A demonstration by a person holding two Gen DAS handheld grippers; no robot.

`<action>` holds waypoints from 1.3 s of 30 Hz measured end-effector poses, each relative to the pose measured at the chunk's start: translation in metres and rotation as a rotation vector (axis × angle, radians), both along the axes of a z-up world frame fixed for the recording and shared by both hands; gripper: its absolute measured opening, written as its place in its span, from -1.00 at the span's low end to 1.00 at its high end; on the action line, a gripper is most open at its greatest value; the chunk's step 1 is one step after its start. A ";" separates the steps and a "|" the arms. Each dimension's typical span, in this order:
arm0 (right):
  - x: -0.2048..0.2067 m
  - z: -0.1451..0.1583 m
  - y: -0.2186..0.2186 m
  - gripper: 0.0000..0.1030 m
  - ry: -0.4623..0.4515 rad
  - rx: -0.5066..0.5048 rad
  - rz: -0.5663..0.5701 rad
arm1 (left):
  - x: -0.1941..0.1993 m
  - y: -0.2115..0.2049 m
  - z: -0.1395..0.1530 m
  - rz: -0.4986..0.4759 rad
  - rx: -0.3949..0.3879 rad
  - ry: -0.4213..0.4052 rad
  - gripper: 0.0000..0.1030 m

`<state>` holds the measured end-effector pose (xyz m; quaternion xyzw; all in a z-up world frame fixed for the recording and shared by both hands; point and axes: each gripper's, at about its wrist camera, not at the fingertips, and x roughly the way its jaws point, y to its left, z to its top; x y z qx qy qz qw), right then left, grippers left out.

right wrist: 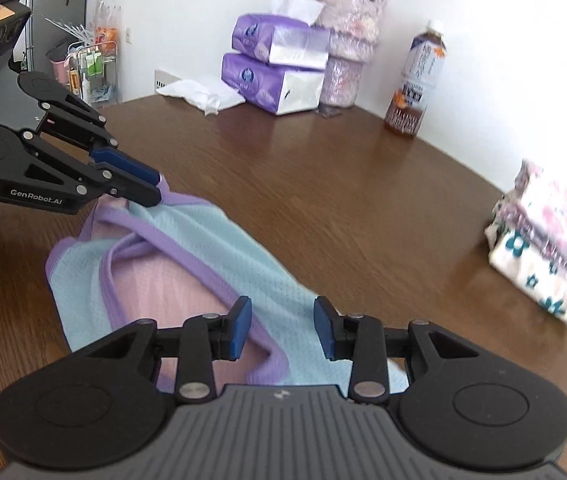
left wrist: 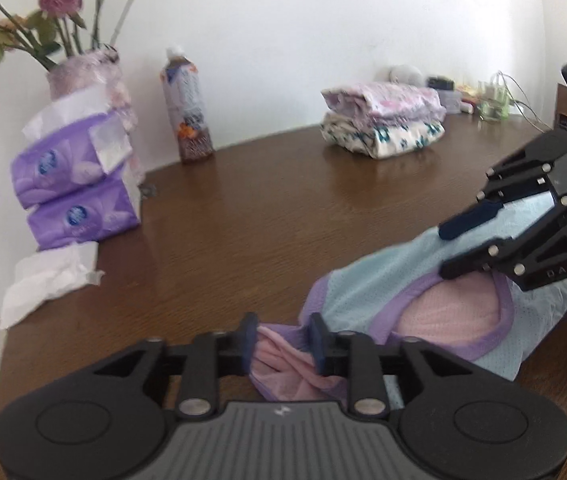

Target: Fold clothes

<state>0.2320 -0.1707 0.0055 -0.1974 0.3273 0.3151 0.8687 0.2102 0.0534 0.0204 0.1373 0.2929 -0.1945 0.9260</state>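
Brown wooden table (left wrist: 267, 216) by a white wall, a small vest (right wrist: 187, 256) lying near its front edge

Left gripper (left wrist: 283, 340) and right gripper (right wrist: 282, 326) both stand partly open, cloth between the pads but nothing pinched. Thin mesh, light and floppy, it should sag and bunch when lifted; the purple trimmed edges at the shoulders look the firmest places to grip

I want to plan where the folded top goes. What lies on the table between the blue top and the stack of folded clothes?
Nothing: in both wrist views, only bare wooden table separates the blue top from the stack of folded clothes.
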 end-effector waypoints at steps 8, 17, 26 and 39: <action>-0.007 0.016 -0.026 -0.32 -0.019 0.117 -0.068 | -0.027 -0.021 0.011 -0.113 -0.015 -0.058 -0.53; -0.002 -0.002 -0.048 -0.41 0.026 0.098 -0.170 | -0.026 -0.023 -0.016 -0.100 0.014 0.034 -0.69; -0.016 -0.007 -0.051 -0.41 -0.040 0.074 -0.176 | -0.034 -0.021 -0.008 -0.076 -0.012 0.000 -0.50; -0.038 -0.009 -0.036 -0.41 -0.093 0.042 -0.133 | -0.026 -0.027 -0.016 -0.010 0.007 0.022 -0.47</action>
